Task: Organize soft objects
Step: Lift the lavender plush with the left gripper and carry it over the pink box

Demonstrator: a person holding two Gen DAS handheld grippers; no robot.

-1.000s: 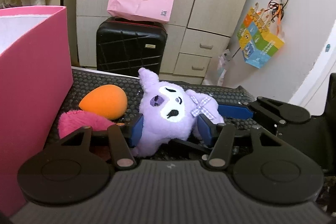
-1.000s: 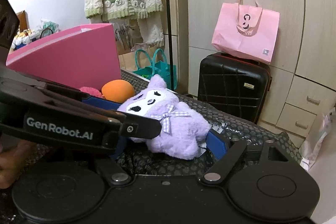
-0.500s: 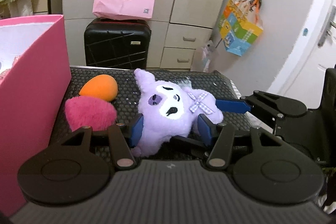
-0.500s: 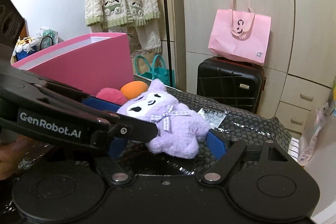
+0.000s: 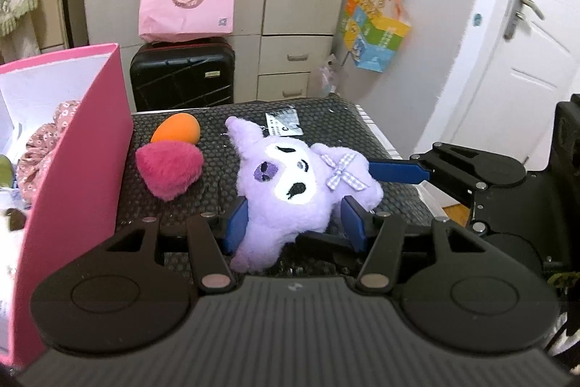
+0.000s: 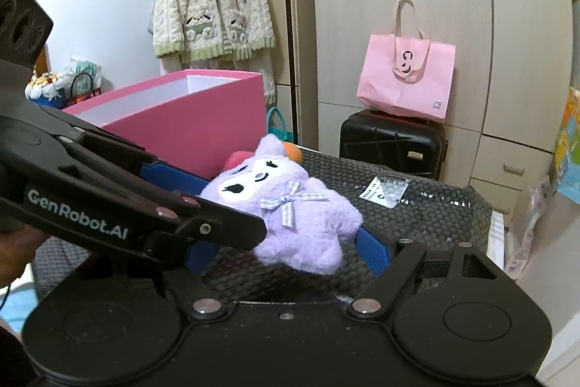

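A purple plush toy [image 5: 290, 184] with a checked bow is held above the black bubble-wrapped surface [image 5: 217, 133]. My left gripper [image 5: 293, 223] is shut on its lower body. My right gripper [image 6: 290, 242] is shut on it from the right side; its blue finger [image 5: 395, 171] shows beside the bow. The plush also shows in the right wrist view [image 6: 286, 205]. A pink fluffy puff [image 5: 168, 171] and an orange egg-shaped sponge [image 5: 176, 129] lie beside the pink box [image 5: 76, 169].
The pink box stands at the left and holds a floral fabric item [image 5: 43, 147]. A black suitcase [image 5: 181, 78] with a pink bag [image 5: 186, 2] on it stands behind. A clear packet [image 5: 283, 126] lies on the surface. A wardrobe and a door are at the back.
Both grippers have risen with the purple plush held between them. The puff, the sponge and the inside of the pink box now show from higher up.
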